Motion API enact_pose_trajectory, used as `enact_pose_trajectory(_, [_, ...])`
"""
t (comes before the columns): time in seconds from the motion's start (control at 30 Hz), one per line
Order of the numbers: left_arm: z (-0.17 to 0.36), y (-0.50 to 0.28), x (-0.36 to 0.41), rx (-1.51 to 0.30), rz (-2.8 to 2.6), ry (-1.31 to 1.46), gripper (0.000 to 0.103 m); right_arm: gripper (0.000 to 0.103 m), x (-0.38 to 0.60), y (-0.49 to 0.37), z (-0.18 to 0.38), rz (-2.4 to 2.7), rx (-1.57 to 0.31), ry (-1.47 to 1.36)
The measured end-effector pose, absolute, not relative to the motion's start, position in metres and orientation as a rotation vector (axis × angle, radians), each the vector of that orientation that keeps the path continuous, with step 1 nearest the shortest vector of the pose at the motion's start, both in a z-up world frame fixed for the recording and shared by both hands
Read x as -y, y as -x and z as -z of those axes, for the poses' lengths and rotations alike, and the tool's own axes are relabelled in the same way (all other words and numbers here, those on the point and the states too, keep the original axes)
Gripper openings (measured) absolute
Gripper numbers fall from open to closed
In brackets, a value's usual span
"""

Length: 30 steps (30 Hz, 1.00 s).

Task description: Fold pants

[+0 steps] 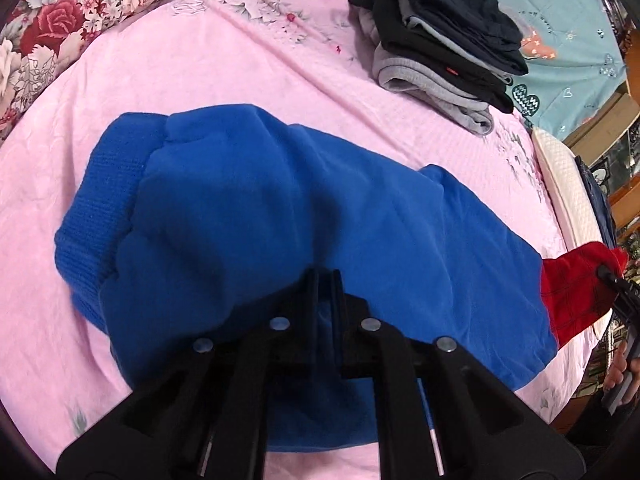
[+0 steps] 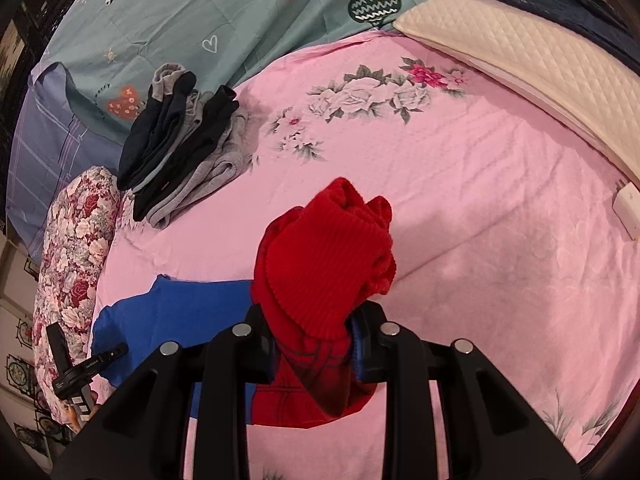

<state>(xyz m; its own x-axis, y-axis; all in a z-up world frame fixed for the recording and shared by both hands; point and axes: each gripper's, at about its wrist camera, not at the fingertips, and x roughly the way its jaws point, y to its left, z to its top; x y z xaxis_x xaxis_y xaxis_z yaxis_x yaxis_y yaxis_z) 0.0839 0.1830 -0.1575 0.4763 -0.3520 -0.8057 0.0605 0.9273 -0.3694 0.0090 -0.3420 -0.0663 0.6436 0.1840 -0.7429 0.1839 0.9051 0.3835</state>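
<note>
Blue fleece pants (image 1: 280,216) with a ribbed blue waistband and red ribbed cuffs (image 1: 576,288) lie on the pink bedsheet (image 1: 200,60). My left gripper (image 1: 325,280) is shut on a fold of the blue fabric near the waist end. My right gripper (image 2: 312,320) is shut on the red cuff end (image 2: 328,256), which bunches up above the jaws; the blue part (image 2: 176,312) trails off to the left. The right gripper also shows at the far right edge of the left wrist view (image 1: 616,284).
A stack of folded black and grey clothes (image 1: 440,48) sits at the back of the bed (image 2: 180,148). A floral quilt roll (image 2: 76,264) lies on one side, a cream quilted pillow (image 2: 532,64) on the other, and a teal patterned sheet (image 2: 192,20) behind.
</note>
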Motion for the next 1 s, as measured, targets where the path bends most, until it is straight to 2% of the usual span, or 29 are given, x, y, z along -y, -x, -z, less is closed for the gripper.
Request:
enact_pose_trajectory(0.27, [0.163,-0.082,-0.198,-1.048,0.327,0.452,0.008,0.026,0.237,-0.053,0.062,-0.141,-0.954,-0.267])
enact_pose_trajectory(0.47, [0.162,-0.08,-0.191,-1.033,0.317,0.409,0.008,0.023,0.135,-0.089,0.103,-0.277,-1.08,-0.108])
enact_pose_trajectory(0.67, [0.162,-0.08,-0.194,-1.033,0.325,0.42,0.008,0.023,0.093,-0.093,0.126,-0.256,-1.103,0.033])
enact_pose_trajectory(0.7, [0.163,-0.08,-0.194,-1.033,0.325,0.42,0.008,0.025,0.09,-0.091,0.125,-0.26,-1.105,0.057])
enact_pose_trajectory(0.77, [0.163,-0.08,-0.194,-1.033,0.326,0.419,0.008,0.04,0.088,-0.087,0.121,-0.304,-1.137,0.05])
enact_pose_trajectory(0.8, [0.163,-0.08,-0.194,-1.033,0.325,0.419,0.008,0.06,0.086,-0.085,0.117,-0.365,-1.156,0.005])
enact_pose_trajectory(0.83, [0.163,-0.079,-0.194,-1.033,0.325,0.42,0.008,0.063,0.088,-0.082,0.11,-0.444,-1.162,-0.059])
enact_pose_trajectory(0.97, [0.163,-0.08,-0.195,-1.034,0.327,0.426,0.008,0.062,0.104,-0.079,0.078,-0.453,-1.039,-0.121])
enact_pose_trajectory(1.0, [0.163,-0.08,-0.195,-1.035,0.328,0.426,0.008,0.047,0.108,-0.083,0.076,-0.419,-1.017,-0.103])
